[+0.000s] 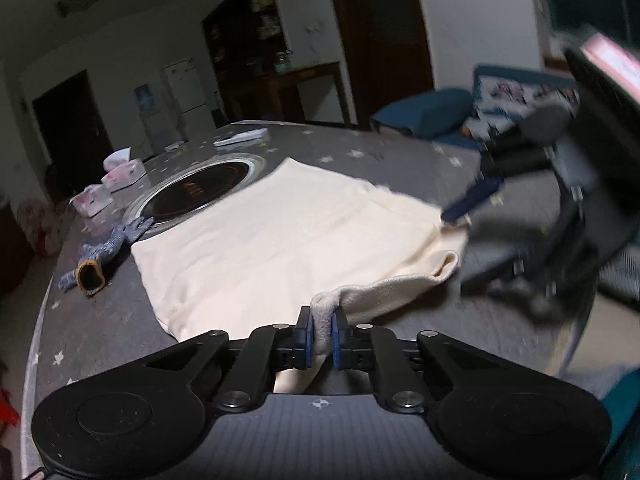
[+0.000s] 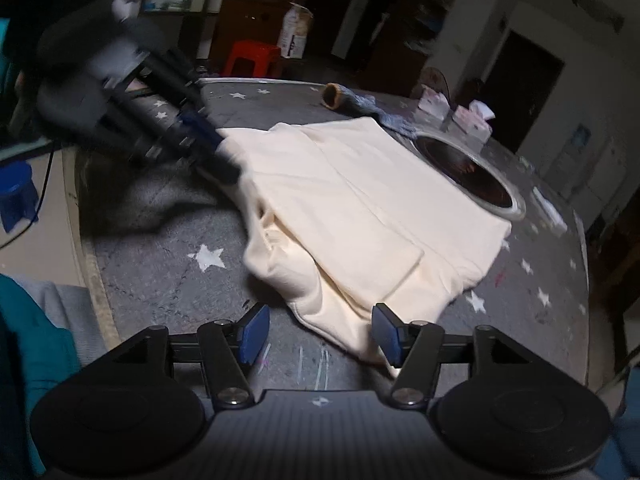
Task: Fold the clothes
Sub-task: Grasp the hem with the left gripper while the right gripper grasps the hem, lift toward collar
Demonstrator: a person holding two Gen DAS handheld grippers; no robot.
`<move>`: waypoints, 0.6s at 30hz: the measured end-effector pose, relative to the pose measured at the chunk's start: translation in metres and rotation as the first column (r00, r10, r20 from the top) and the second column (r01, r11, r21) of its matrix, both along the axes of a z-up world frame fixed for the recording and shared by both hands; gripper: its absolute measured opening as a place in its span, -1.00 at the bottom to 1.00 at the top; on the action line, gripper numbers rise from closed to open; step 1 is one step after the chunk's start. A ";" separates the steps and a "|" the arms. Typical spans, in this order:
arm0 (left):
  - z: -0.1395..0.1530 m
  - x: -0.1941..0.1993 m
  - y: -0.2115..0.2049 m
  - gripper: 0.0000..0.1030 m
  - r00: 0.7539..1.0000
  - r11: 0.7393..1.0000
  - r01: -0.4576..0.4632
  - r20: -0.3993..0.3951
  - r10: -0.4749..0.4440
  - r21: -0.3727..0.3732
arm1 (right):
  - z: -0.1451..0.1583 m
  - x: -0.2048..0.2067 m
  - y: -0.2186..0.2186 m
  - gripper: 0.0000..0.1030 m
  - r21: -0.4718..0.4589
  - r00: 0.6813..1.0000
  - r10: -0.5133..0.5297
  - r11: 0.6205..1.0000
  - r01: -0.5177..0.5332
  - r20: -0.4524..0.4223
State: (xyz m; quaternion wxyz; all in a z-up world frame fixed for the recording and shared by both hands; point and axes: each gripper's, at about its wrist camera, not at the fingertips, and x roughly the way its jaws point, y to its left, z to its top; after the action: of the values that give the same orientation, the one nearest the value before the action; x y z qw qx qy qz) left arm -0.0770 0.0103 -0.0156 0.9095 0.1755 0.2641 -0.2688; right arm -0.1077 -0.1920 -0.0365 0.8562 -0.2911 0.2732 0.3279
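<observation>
The cream garment [image 1: 280, 232] lies half folded on the starred tabletop [image 2: 160, 264]. The left tongs [image 1: 321, 334] pinch its edge; the right tongs [image 2: 318, 330] stand wide over its corner. Tissue boxes [image 1: 120, 174] sit beyond.

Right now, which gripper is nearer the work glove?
Left. The left gripper, shut on the cream garment, is on the side where the glove lies. The right gripper hangs open at the garment's opposite edge.

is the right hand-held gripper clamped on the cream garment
No, the right hand-held gripper is open in its own wrist view, its blue pads spread wide apart over the edge of the cream garment.
</observation>
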 end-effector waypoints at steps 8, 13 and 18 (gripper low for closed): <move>0.005 0.018 0.008 -0.73 0.998 0.998 -0.034 -0.048 0.032 -0.058 | -0.005 0.021 0.010 -0.39 0.055 1.000 -0.005 0.998 0.004 0.021; -0.002 0.003 0.015 -0.26 0.999 0.999 -0.034 -0.027 0.033 -0.011 | 0.001 0.036 0.007 -0.70 0.127 0.998 -0.030 0.991 0.037 -0.058; -0.015 -0.012 0.021 -0.12 0.999 0.997 -0.032 -0.018 0.033 0.069 | 0.007 0.041 0.002 -0.72 0.163 0.995 -0.048 0.985 0.062 -0.089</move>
State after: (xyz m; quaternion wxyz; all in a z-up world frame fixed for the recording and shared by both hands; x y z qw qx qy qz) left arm -0.0886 0.0315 -0.0311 0.9047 0.1998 0.2846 -0.2463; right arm -0.0666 -0.1902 -0.0295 0.8738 -0.1973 0.2890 0.3377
